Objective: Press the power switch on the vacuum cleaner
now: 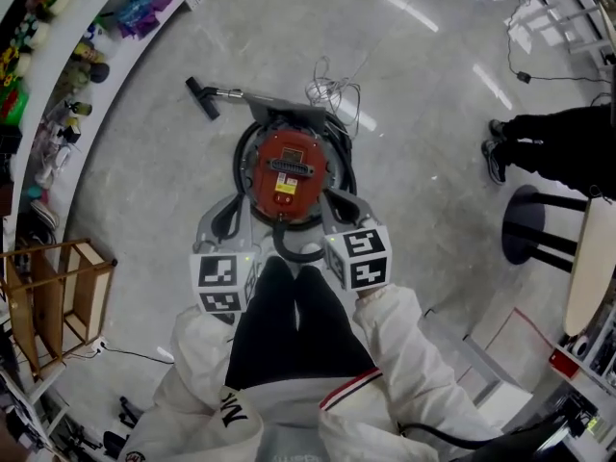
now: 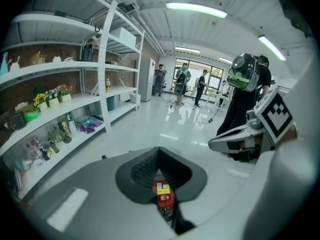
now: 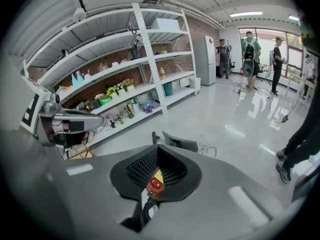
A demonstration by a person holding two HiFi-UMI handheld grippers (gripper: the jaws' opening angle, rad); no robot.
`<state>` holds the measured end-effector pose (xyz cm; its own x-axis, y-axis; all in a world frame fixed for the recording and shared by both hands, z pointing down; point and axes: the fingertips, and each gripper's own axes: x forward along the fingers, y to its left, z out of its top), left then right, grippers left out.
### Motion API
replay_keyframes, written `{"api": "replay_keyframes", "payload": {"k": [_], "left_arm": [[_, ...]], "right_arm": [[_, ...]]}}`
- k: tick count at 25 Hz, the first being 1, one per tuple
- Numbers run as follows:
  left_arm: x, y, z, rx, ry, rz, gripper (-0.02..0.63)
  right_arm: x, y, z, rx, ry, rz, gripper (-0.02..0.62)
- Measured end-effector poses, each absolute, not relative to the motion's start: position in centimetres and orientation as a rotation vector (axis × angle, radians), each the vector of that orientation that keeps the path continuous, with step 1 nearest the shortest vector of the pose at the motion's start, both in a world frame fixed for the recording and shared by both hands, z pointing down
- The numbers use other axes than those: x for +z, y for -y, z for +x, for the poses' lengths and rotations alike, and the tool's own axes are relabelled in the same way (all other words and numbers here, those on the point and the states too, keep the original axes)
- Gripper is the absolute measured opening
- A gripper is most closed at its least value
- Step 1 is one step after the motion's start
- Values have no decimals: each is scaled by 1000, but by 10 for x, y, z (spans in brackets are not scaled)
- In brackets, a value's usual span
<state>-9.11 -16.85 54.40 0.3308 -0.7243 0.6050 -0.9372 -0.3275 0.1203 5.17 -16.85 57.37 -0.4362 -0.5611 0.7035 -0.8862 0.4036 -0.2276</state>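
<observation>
A red canister vacuum cleaner point(image 1: 289, 171) stands on the floor straight below me, with a black hose looped round it and its floor nozzle point(image 1: 202, 97) at the far left. Both grippers hang above its near side, apart from it. My left gripper point(image 1: 228, 221) and my right gripper point(image 1: 339, 210) are shut with nothing held. Through the gap in the left gripper's pads point(image 2: 160, 154) I see the vacuum's red switch point(image 2: 164, 197) under a yellow label. The right gripper point(image 3: 157, 151) frames the same switch point(image 3: 156, 184).
White shelves point(image 1: 58, 75) with toys curve along the left. A wooden rack point(image 1: 48, 296) stands at the lower left. A white cable point(image 1: 332, 92) lies behind the vacuum. A person in black point(image 1: 558, 147) and a stool point(image 1: 529, 224) are at the right.
</observation>
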Motion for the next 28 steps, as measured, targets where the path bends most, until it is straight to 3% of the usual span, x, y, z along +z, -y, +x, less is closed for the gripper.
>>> {"api": "replay_keyframes", "payload": {"k": [12, 28], "left_arm": [[450, 163, -66, 591, 1470, 2256, 0], [365, 169, -43, 479, 1490, 2371, 0]], "right_arm": [[447, 169, 52, 710, 2295, 1301, 0], [359, 167, 79, 609, 2412, 1409, 0]]}}
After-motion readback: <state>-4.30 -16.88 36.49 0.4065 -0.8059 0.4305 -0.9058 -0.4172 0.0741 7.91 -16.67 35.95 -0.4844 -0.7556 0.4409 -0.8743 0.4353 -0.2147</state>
